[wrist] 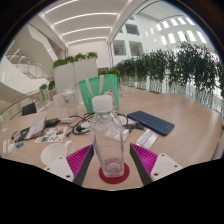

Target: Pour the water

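Tongs [111,160] clamped on clear water bottle [108,135] w/ white cap, green cup [89,97] & dark tablet [152,122] beyond.

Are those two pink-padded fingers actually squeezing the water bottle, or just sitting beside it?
Cannot tell. In the gripper view the bottle stands between the fingers, pads close on both sides, but neither contact nor gap shows plainly.

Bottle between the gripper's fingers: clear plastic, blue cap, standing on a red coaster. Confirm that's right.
One detail is wrong. The bottle between the gripper's fingers is clear plastic and stands on a red coaster, but its cap is white, not blue, as the gripper view shows.
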Demonstrator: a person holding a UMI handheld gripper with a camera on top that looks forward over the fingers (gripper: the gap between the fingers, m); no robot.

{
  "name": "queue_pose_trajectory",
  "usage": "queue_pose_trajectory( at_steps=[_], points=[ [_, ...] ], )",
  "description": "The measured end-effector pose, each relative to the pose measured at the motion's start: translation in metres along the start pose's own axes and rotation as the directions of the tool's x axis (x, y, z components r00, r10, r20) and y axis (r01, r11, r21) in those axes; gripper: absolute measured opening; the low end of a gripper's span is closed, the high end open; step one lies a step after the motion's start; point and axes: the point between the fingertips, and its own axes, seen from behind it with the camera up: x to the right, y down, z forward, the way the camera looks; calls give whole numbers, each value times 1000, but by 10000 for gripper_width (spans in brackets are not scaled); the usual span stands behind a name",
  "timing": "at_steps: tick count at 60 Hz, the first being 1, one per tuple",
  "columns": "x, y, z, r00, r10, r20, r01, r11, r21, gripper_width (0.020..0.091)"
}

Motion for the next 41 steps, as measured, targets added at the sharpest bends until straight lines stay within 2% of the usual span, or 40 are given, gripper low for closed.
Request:
queue_pose_trajectory(
  at_steps=[17, 41],
  points=[
    [-30, 0, -170, 999, 36, -38, -37, 999, -23, 828],
    [-159, 20, -371, 998, 55, 17, -54, 997, -51, 829]
  ],
)
